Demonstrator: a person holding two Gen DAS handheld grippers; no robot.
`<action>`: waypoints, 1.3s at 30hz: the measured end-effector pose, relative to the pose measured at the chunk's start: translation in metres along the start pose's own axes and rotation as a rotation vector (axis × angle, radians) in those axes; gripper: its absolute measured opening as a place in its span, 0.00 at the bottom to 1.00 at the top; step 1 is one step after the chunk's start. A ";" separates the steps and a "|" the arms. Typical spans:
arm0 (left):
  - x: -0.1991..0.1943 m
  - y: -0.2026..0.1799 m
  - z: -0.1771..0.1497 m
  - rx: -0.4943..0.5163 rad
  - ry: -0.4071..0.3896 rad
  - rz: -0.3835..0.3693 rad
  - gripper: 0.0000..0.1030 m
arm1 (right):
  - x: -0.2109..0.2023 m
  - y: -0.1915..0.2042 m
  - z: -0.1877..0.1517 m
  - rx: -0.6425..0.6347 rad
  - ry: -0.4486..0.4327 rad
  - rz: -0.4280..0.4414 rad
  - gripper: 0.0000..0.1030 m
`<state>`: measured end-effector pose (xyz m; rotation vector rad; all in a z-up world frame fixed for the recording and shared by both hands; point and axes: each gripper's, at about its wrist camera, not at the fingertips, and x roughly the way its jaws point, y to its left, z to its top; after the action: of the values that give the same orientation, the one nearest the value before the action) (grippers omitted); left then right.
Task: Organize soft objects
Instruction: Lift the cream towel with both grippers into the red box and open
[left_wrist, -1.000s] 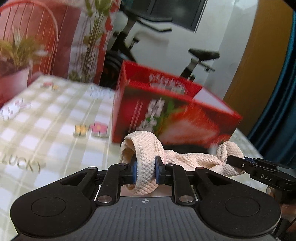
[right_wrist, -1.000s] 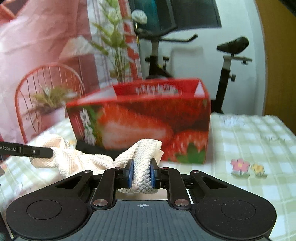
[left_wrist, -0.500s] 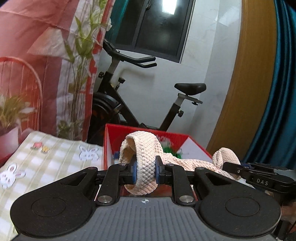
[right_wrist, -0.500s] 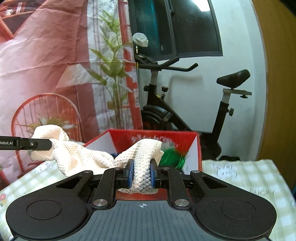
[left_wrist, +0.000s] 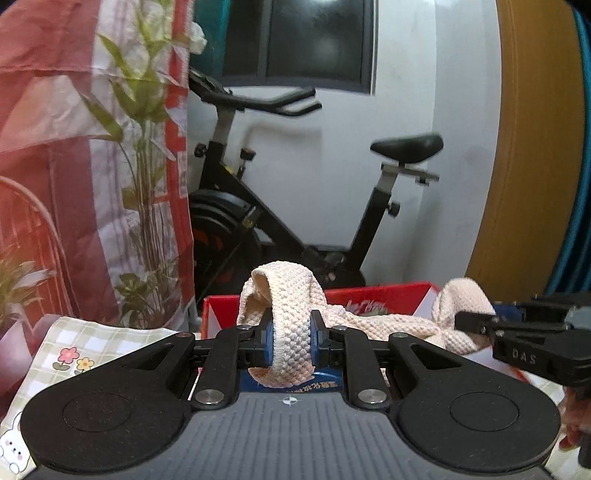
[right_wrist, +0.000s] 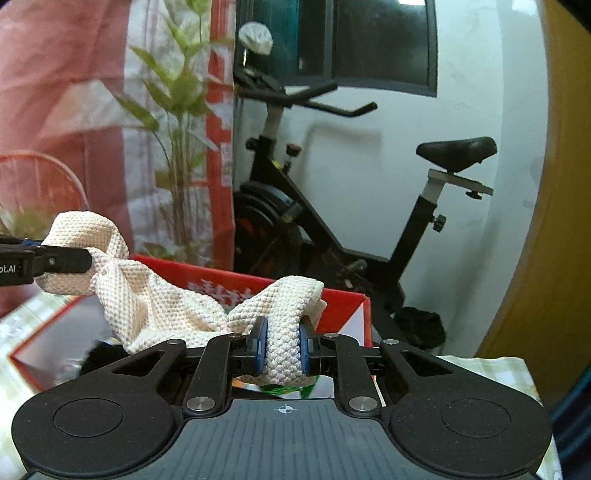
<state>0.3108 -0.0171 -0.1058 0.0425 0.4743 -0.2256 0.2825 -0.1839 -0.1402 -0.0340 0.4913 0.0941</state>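
The left gripper (left_wrist: 291, 345) has its jaws drawn narrow, the blue pads clamped on one end of a cream knitted cloth (left_wrist: 295, 314), which loops up over the jaws and droops a little below them. The cloth runs off to the right, where its other end is pinched by the right gripper (left_wrist: 476, 321), seen from the side at the right edge of the left wrist view. In its own view the right gripper (right_wrist: 282, 347) is likewise narrow, pads pressing on a folded band of the cloth (right_wrist: 155, 295). From there the cloth sags in the middle and climbs to the left, where the left gripper (right_wrist: 74, 258) holds its far end.

The cloth hangs in the air between both grippers, stretched loosely above the open red box (right_wrist: 343, 306). The box (left_wrist: 388, 299) stands on a worktop covered with a green checked tablecloth (left_wrist: 74, 343) printed with small flowers and a rabbit. Something dark and something green lie inside the box, too hidden to name.

Beyond the box stand a black exercise bike (left_wrist: 295, 206), a white wall, a leafy plant (left_wrist: 144, 155) and a red and white hanging cloth at the left.
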 end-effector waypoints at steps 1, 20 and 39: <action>0.006 0.001 -0.001 0.004 0.010 0.003 0.18 | 0.007 0.001 0.000 -0.007 0.013 -0.007 0.16; 0.053 0.011 -0.033 0.037 0.188 0.001 0.20 | 0.053 0.005 -0.023 -0.044 0.169 -0.020 0.22; -0.006 0.006 -0.027 0.013 0.141 -0.003 1.00 | -0.012 0.020 -0.023 -0.038 0.036 -0.031 1.00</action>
<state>0.2947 -0.0078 -0.1276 0.0707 0.6135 -0.2299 0.2588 -0.1659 -0.1550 -0.0806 0.5248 0.0723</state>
